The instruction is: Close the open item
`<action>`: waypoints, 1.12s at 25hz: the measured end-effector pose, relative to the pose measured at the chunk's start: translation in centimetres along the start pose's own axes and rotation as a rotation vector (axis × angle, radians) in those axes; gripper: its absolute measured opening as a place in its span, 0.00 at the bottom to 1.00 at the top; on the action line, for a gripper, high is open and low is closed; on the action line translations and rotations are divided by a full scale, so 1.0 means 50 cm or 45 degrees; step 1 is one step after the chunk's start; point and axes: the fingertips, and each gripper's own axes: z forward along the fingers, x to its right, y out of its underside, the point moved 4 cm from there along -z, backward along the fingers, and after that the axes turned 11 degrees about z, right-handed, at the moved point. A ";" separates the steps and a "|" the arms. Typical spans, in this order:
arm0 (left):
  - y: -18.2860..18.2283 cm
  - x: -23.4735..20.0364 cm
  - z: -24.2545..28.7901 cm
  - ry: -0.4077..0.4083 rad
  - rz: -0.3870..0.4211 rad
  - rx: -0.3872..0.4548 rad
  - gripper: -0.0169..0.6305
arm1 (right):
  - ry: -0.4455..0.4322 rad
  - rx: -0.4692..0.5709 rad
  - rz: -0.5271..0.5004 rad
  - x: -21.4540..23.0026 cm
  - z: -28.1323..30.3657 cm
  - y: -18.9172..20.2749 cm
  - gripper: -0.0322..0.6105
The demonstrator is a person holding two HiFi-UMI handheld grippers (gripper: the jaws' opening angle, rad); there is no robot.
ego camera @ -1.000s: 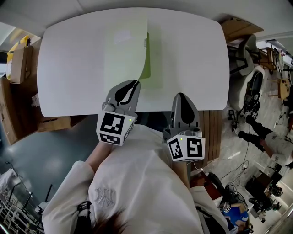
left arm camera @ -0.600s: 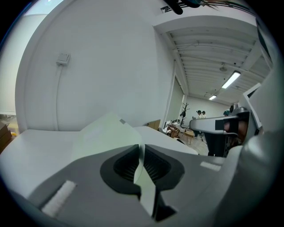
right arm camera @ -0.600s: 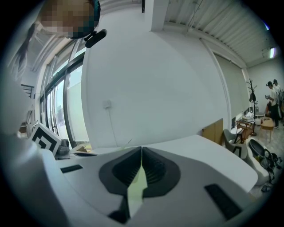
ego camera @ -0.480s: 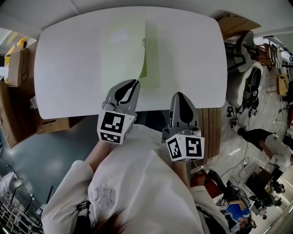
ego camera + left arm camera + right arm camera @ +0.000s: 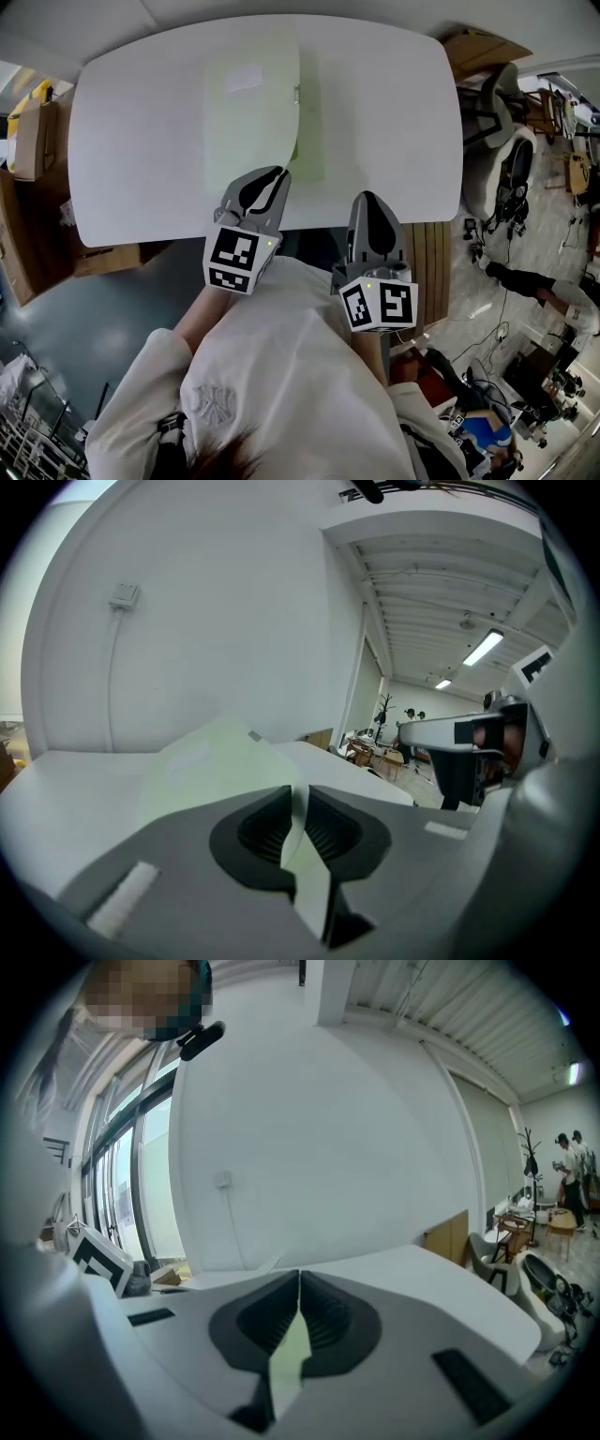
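Pale green folder (image 5: 248, 103) almost shut, its cover's near corner in the left gripper (image 5: 278, 172).

The folder lies in the middle of the white table (image 5: 141, 141), with the labelled cover swung over and only a sliver of darker green inside showing along its free edge. The left gripper reaches in low from the table's near edge so the cover's corner runs between its jaws. Those jaws have just been opening and now stand a little apart, probably to let the cover drop the last bit, though it is hard to tell whether the pads are already clear of the sheet. The right gripper (image 5: 367, 197) waits beside the folder at the table edge, jaws together and holding nothing, out of the cover's way.
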 end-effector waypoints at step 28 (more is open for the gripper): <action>0.021 0.033 0.048 0.070 0.107 -0.075 0.09 | 0.018 0.005 0.010 0.020 -0.003 -0.008 0.06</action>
